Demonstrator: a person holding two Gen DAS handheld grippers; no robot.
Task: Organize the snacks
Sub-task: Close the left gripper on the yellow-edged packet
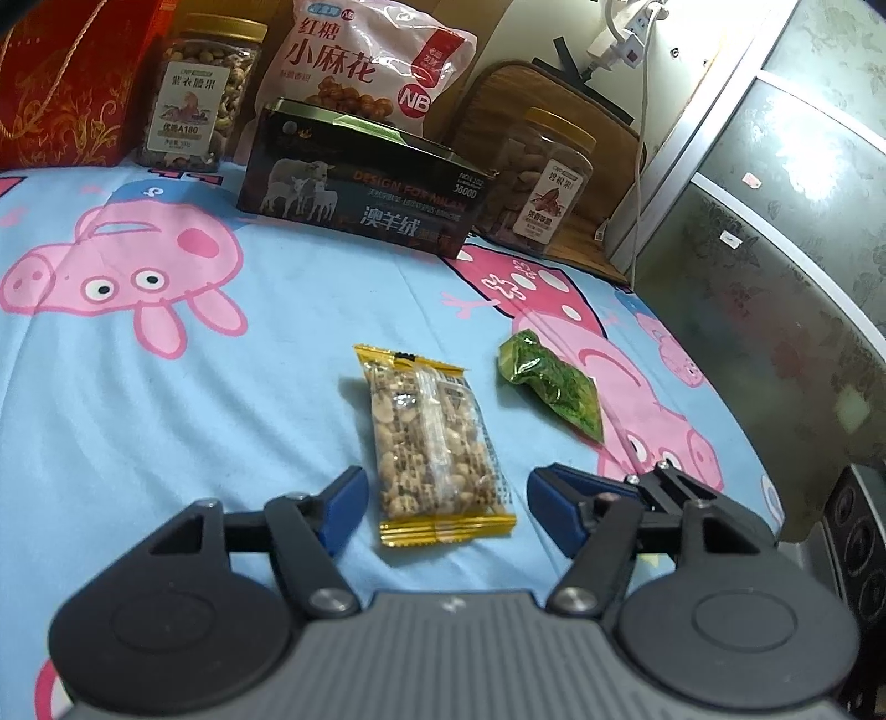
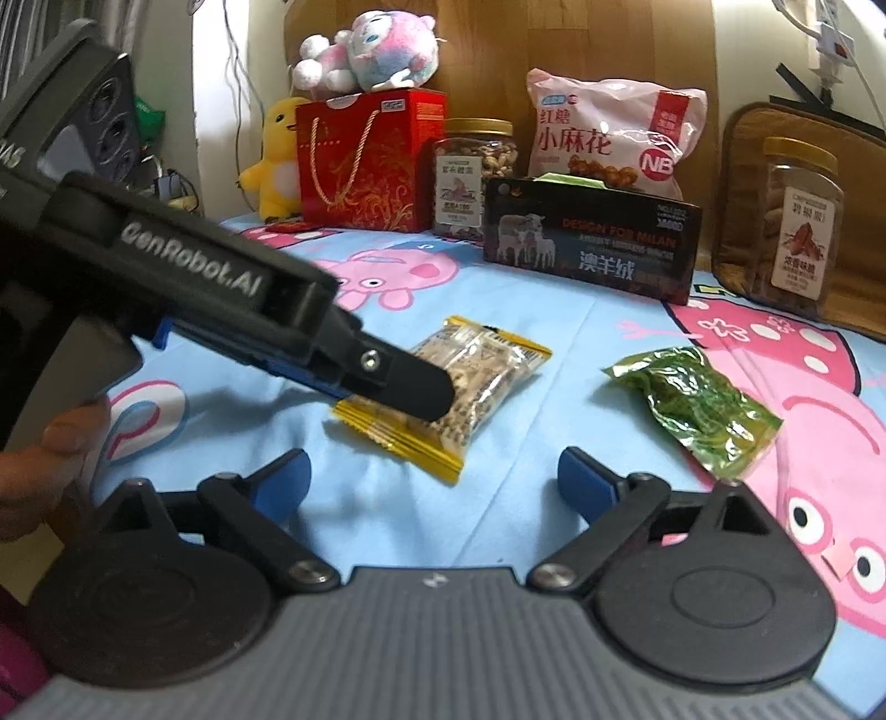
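Left gripper (image 1: pixel 447 490) fingers spread wide astride yellow-edged clear nut-bar packet (image 1: pixel 434 443), not gripping. Right gripper (image 2: pixel 434 479) fingers wide apart, holding nothing, near crinkled green foil snack pouch (image 2: pixel 700 410).

Two small snack packets lie on the sheet: one yellow-edged peanut bar (image 1: pixel 434 443) and one green packet (image 1: pixel 551 385). Behind stand two nut jars (image 1: pixel 194 94) (image 1: pixel 540 180), one pink snack bag (image 1: pixel 365 55), one dark box (image 1: pixel 360 183), one red gift bag (image 2: pixel 368 160) and two plush toys (image 2: pixel 368 47) (image 2: pixel 277 158).

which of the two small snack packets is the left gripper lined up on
The yellow-edged nut bar packet, lying between the open left gripper fingers. The green packet lies off to the right, outside them.
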